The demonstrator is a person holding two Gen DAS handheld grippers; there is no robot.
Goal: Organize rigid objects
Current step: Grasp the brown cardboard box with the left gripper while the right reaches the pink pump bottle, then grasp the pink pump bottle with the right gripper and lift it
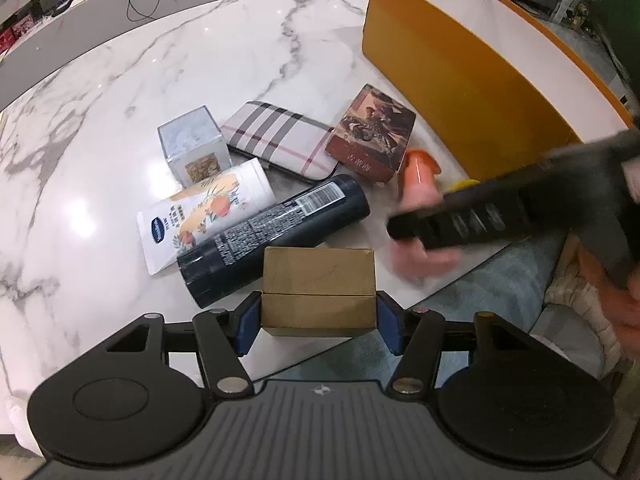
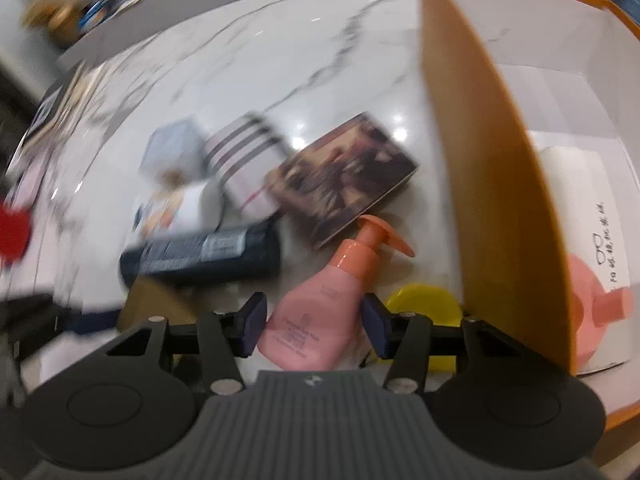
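A brown cardboard box (image 1: 319, 292) is clamped between the blue pads (image 1: 245, 326) of the left gripper (image 1: 319, 326), near the edge of the marble table (image 1: 200, 52). Behind the box, a dark cylindrical bottle (image 1: 276, 236) is laid on its side, and a white tube with an orange print (image 1: 204, 216) lies touching it. Further back, a small clear cube box (image 1: 192, 144), a checked wallet (image 1: 280, 140) and a brown picture box (image 1: 370, 132) are seen. A large orange box (image 1: 440, 76) stands open at the right. The right gripper (image 2: 314, 322) is placed around a pink pump bottle (image 2: 320, 312), which lies on the table beside the wall of the orange box; its jaws are apart, and the pads (image 2: 252, 322) do not seem to press on the bottle. A yellow object (image 2: 424, 300) is partly seen just beside the bottle. Inside the orange box a white carton (image 2: 580, 200) and a pink item (image 2: 596, 308) are laid.
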